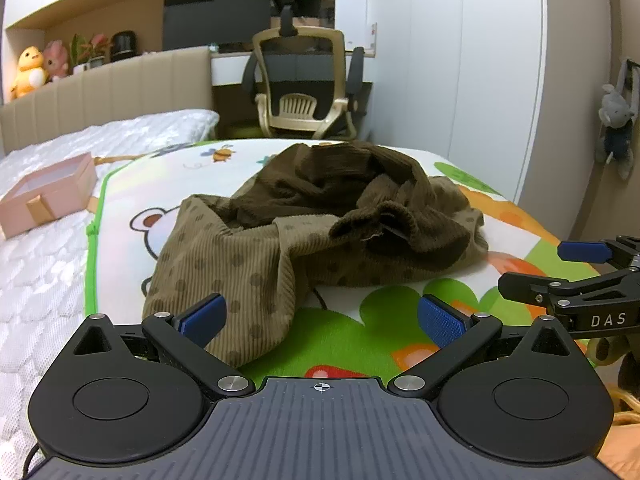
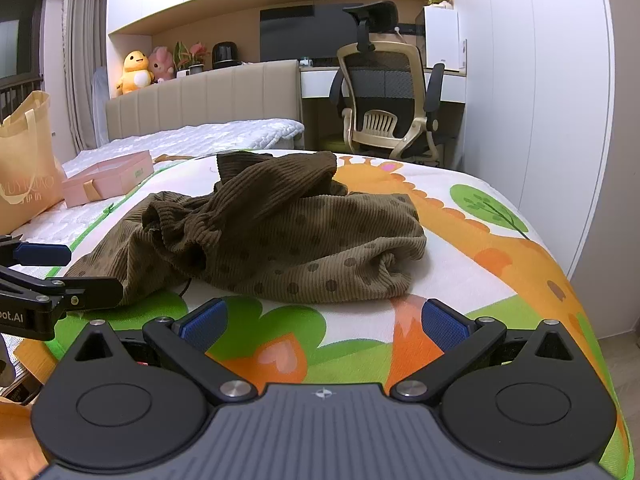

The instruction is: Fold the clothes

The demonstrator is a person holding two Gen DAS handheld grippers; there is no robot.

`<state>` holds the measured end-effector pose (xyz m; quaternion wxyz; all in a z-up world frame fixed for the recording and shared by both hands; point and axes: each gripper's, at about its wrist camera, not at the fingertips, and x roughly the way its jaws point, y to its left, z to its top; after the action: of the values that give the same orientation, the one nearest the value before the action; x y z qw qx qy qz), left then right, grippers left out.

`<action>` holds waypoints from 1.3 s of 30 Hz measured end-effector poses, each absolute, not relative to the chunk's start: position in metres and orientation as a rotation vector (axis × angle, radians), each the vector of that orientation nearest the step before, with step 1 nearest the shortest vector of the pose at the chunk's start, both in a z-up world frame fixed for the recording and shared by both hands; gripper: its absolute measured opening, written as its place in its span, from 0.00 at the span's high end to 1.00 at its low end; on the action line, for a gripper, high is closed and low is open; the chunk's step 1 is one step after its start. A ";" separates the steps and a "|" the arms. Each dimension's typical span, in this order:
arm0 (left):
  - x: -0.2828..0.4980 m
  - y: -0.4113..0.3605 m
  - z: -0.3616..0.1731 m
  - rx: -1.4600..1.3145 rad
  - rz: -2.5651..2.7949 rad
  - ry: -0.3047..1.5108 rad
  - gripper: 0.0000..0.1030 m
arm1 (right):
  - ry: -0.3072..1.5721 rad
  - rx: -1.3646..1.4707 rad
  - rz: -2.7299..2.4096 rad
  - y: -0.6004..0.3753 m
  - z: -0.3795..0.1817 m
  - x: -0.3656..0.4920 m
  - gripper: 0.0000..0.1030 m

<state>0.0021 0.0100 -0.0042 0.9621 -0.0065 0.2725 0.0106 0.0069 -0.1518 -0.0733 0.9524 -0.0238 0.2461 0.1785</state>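
Note:
A brown corduroy garment with dark dots (image 1: 304, 232) lies crumpled in a heap on a colourful cartoon mat (image 1: 352, 332) on the bed. It also shows in the right wrist view (image 2: 280, 232). My left gripper (image 1: 322, 320) is open and empty, its blue left pad (image 1: 204, 318) just over the garment's near corner. My right gripper (image 2: 324, 322) is open and empty, a little short of the garment's near edge. Each gripper shows at the side of the other's view: the right one (image 1: 576, 276), the left one (image 2: 52, 276).
A pink open box (image 1: 44, 196) sits on the white quilt (image 1: 36, 280) left of the mat. A beige tote bag (image 2: 24, 168) stands at far left. An office chair (image 1: 304, 80) and desk stand beyond the bed. White wardrobe doors (image 2: 540, 80) line the right.

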 end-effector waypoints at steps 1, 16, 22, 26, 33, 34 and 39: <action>0.002 0.010 -0.004 -0.014 0.022 0.552 0.00 | 0.500 -0.049 0.363 -0.152 -0.073 0.007 0.00; 0.003 0.011 -0.006 -0.020 0.025 0.563 0.00 | 0.508 -0.048 0.364 -0.151 -0.075 0.007 0.00; 0.003 0.012 -0.006 -0.020 0.026 0.565 0.00 | 0.508 -0.048 0.364 -0.151 -0.075 0.007 0.00; 0.005 0.012 -0.006 -0.020 0.025 0.570 0.00 | 0.512 -0.046 0.368 -0.152 -0.076 0.009 0.00; 0.011 0.017 -0.005 -0.016 0.021 0.584 0.00 | 0.574 0.021 0.388 -0.163 -0.073 0.036 0.00; 0.014 0.020 -0.003 -0.020 0.016 0.586 0.00 | 0.595 0.052 0.393 -0.167 -0.073 0.046 0.00; 0.033 0.042 0.019 -0.067 -0.025 0.556 0.00 | 0.709 0.168 0.410 -0.180 -0.079 0.096 0.00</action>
<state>0.0329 0.0422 0.0192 0.9610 -0.0332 0.2742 -0.0124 0.0961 -0.1799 -0.0791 0.9138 0.0815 0.3444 0.1993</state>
